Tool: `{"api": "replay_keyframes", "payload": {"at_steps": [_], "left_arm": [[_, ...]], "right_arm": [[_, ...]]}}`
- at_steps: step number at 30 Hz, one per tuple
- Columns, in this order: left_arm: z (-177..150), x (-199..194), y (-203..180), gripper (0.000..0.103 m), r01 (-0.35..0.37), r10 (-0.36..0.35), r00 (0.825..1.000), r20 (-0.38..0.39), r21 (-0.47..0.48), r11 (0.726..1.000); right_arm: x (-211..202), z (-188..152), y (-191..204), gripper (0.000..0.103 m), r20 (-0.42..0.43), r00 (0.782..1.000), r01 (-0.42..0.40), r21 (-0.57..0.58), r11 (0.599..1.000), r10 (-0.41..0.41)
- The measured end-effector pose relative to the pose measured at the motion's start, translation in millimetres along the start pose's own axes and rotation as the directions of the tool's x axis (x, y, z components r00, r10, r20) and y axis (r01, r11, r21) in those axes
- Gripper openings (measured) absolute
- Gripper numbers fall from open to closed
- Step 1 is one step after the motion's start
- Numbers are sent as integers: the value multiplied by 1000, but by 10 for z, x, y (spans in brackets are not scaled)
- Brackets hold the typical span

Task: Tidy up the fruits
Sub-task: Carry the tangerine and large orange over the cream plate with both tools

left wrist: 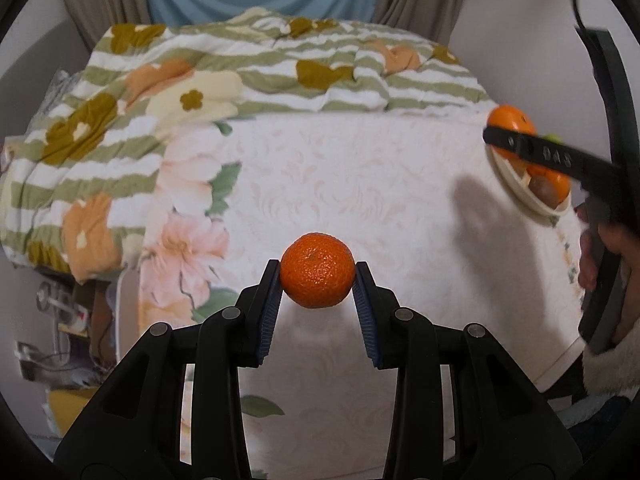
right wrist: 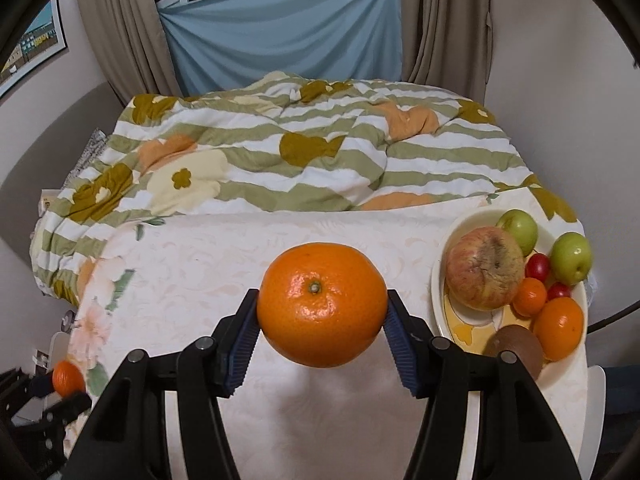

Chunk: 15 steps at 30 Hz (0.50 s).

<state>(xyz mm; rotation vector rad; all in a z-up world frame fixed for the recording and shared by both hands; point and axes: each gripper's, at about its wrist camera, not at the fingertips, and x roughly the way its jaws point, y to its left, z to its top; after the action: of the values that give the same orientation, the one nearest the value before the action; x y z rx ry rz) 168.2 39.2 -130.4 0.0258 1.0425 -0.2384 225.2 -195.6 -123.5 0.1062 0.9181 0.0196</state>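
Note:
My left gripper [left wrist: 317, 280] is shut on a small mandarin [left wrist: 317, 269], held above the pale floral tablecloth [left wrist: 360, 168]. My right gripper [right wrist: 322, 320] is shut on a larger orange [right wrist: 322, 304], also lifted off the cloth. In the left wrist view the right gripper's finger [left wrist: 540, 154] crosses the orange [left wrist: 510, 120] at the far right. In the right wrist view the small mandarin [right wrist: 67, 377] shows at the lower left. A cream plate [right wrist: 440, 280] at the right holds a big apple [right wrist: 484, 266], two green apples, small red fruits, oranges and a kiwi [right wrist: 516, 346].
A striped flowered quilt [right wrist: 304, 148] lies bunched behind the cloth. Beige curtains and a blue sheet [right wrist: 280, 28] hang at the back. A person's hand [left wrist: 600, 256] grips the right tool. Clutter and cables sit on the floor at the left [left wrist: 60, 320].

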Motion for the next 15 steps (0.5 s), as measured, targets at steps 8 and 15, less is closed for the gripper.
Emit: {"api": "replay_keyframes", "payload": {"at_steps": [8, 15], "left_arm": [[358, -167, -142, 43, 51, -58, 996, 73, 99, 994], [684, -173, -632, 43, 111, -135, 985, 107, 201, 973]], "right_arm": [[-437, -17, -103, 55, 24, 1000, 8, 59, 998, -9], [-706, -23, -460, 55, 52, 998, 35, 115, 993, -41]]}}
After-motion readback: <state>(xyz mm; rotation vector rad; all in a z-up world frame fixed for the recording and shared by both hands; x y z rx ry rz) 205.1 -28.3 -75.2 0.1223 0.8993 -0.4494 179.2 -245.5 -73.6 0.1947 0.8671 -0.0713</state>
